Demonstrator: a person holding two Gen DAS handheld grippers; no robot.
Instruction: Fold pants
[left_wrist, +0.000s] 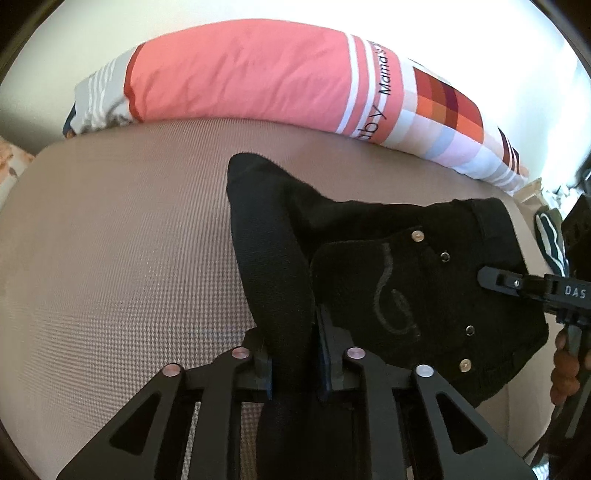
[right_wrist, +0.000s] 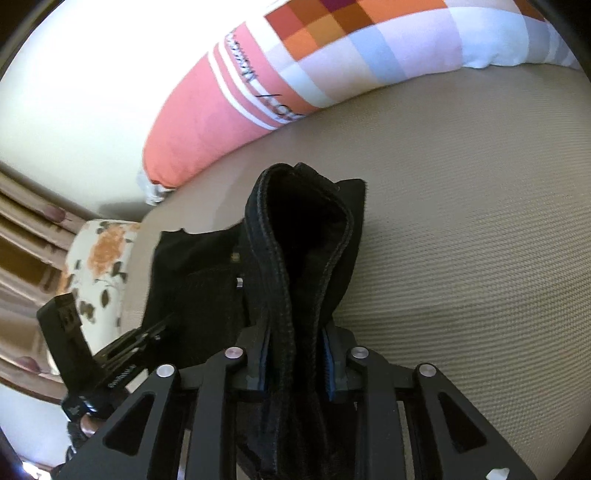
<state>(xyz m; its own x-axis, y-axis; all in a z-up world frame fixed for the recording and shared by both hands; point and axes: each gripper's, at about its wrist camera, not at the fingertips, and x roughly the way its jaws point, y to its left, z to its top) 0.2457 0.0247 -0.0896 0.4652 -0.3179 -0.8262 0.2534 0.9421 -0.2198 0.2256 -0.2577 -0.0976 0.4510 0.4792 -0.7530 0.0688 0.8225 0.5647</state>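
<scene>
Both grippers gripping black pants (left_wrist: 424, 280) w/ fabric bunched between pads, jaws nearly closed; pants draping over beige mattress (left_wrist: 122, 258), near pink pillow (left_wrist: 240, 70). Left gripper (left_wrist: 295, 369) pinching rolled edge beside pocket; right gripper (right_wrist: 295, 365) clamping thick seamed band. Prob laying fold down: keeping both hands level, tension even, lowering flat before letting go. Both pitching steeply down toward mattress.

The pants (left_wrist: 424, 280) are matt black cloth, probably denim, with shiny metal rivets (left_wrist: 417, 235) and a stitched hem. The bed cover (left_wrist: 122, 240) is beige woven fabric, finely ribbed. The pillow (left_wrist: 240, 74) is smooth, creased cotton-like cloth. Both grippers look matt black plastic
</scene>
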